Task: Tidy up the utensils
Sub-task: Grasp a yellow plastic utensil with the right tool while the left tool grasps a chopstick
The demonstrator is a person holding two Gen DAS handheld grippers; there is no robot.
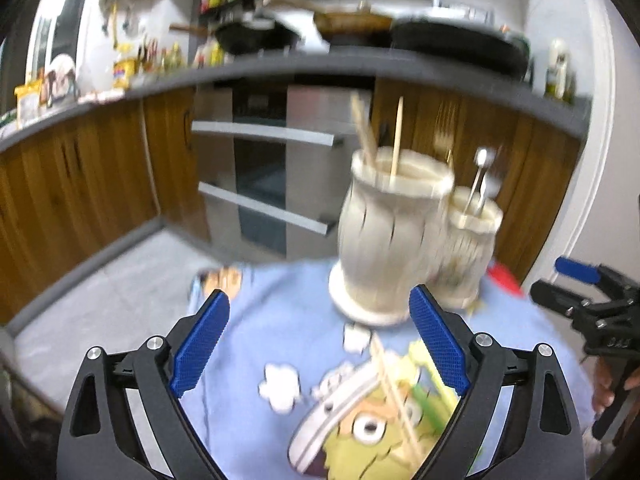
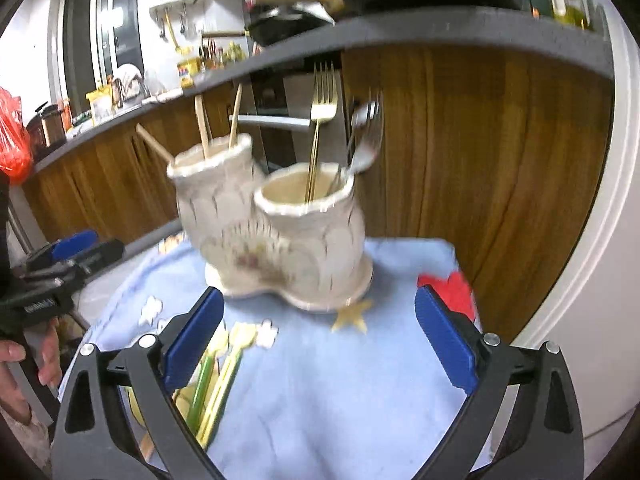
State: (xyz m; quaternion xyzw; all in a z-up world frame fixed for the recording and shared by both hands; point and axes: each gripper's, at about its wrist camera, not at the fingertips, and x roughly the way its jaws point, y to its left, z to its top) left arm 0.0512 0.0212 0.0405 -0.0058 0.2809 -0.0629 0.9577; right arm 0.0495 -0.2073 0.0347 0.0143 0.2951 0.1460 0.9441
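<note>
Cream ceramic two-cup utensil holder (image 2: 276, 236) stood on the blue cartoon-print cloth (image 2: 340, 380), holding chopsticks (image 2: 236, 116), a gold fork (image 2: 322, 100) and seemingly steel cutlery. Both the left gripper (image 1: 320, 344) and right gripper (image 2: 320, 340) gaped, empty. No lettering was legible.

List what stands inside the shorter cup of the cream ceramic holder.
In the shorter cream ceramic cup: a gold fork and silver forks or spoons, blurred. Their lower ends are hidden by the cup wall.

both the left hand-held gripper (image 1: 320, 344) and right hand-held gripper (image 2: 320, 340) gape wide, empty
</note>
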